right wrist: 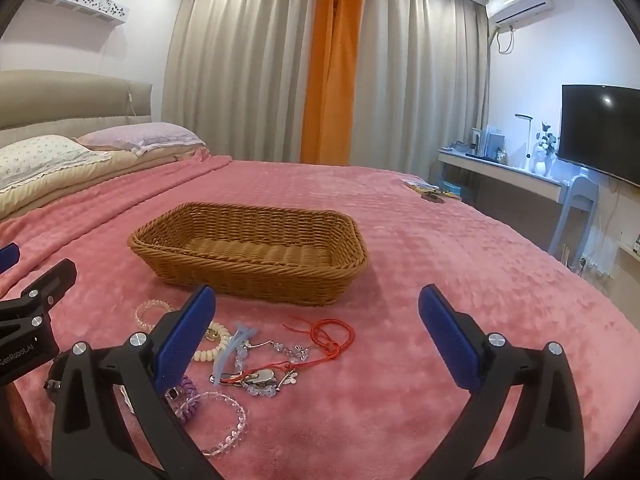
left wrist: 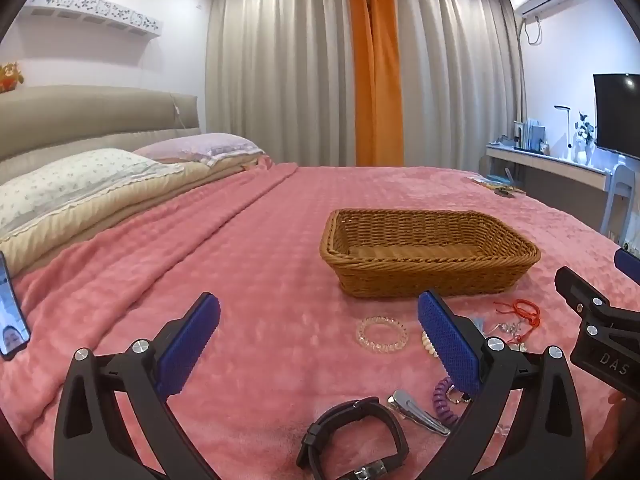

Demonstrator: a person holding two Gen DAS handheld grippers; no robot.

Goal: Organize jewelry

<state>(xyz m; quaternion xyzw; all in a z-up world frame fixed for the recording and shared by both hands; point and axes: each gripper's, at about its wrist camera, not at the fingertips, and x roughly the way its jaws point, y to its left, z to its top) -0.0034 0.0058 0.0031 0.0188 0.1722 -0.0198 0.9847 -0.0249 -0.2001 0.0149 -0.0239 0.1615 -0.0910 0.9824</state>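
A bedroom, seen from two cameras that each look forward along a hand-held gripper over a bed covered by a pink blanket (left wrist: 248,240).

In the left wrist view, the left gripper (left wrist: 318,334) has its blue-padded fingers spread wide with nothing between them. A woven wicker basket (left wrist: 430,276) sits on the blanket at about 1 o'clock from the gripper, and its floor looks bare. Between basket and gripper lie loose pieces: a clear coil bracelet (left wrist: 381,334) at 12 o'clock, a black watch (left wrist: 354,438) at 6 o'clock close to the camera, a silver hair clip (left wrist: 418,412) just right of the watch, a purple spiral hair tie (left wrist: 442,398) beside the clip, and a red cord (left wrist: 524,312) at 2 o'clock. A phone (left wrist: 12,312) stands at the left edge, at 9 o'clock.

In the right wrist view, the right gripper (right wrist: 316,330) is likewise spread wide and holds nothing. The basket sits at 11 o'clock. The jewelry is heaped on the blanket near the gripper's left finger, at about 8 o'clock: a cream bead bracelet (right wrist: 214,346), the red cord, a tangle of silver and crystal chains (right wrist: 264,376), and a clear bead bracelet (right wrist: 232,424) nearest the camera. Part of the left gripper shows at the left edge.

Behind the bed hang grey curtains (right wrist: 240,60) with an orange strip.
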